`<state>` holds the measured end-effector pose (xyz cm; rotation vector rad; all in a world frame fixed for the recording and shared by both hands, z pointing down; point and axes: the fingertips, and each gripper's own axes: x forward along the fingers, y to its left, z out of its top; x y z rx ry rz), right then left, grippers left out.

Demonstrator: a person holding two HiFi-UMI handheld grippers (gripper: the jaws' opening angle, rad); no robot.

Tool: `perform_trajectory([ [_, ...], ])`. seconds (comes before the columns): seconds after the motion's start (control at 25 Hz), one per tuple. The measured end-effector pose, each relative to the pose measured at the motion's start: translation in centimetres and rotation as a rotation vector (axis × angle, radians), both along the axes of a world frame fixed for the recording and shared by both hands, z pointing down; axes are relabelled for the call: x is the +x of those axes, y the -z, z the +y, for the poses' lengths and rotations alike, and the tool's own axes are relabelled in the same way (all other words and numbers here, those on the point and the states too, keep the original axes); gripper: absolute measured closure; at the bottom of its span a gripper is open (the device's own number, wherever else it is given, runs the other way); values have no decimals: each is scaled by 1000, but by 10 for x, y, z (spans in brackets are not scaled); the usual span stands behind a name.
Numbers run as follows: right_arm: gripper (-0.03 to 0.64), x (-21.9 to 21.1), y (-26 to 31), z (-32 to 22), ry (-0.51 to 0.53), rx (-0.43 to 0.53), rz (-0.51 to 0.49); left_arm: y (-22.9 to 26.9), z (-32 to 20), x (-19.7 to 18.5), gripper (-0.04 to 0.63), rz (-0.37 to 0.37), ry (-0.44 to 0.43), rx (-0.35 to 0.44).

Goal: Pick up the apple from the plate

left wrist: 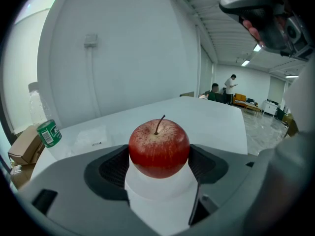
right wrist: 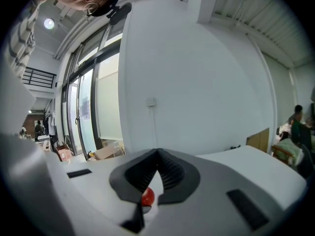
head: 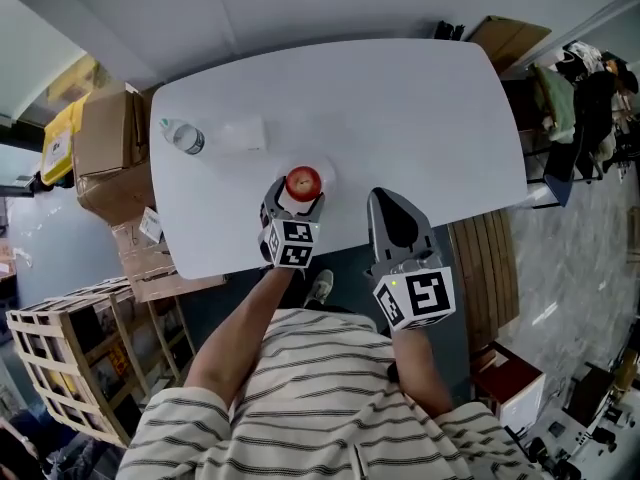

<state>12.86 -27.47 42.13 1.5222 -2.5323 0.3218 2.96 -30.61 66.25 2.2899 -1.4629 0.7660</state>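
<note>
Left gripper (head: pixel 296 200) clamps apple (left wrist: pixel 159 149) between 2 pads, just over plate (left wrist: pixel 162 193) (clearance unclear). Lift straight, keep the squeeze even. Right gripper (right wrist: pixel 157 154) closed, empty.

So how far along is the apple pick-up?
Done: the left hand-held gripper is closed on the apple, pads touching both its sides. In hand: the lift; whether it has cleared the white plate under it I cannot tell. Left: raising it clear.
</note>
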Motion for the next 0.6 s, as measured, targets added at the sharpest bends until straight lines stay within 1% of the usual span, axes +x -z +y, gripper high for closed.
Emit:
perform_trajectory([
  [0.24,612,-9,6,1,8,13,-6,24,12,-10,210,-3,6,22],
  [0.44,612,-17,14,0,22,36,-21,45,13,-20,210,1,27,53],
  [0.6,612,-20,17,3,20,44,-9,57,16,-27,210,7,48,67],
])
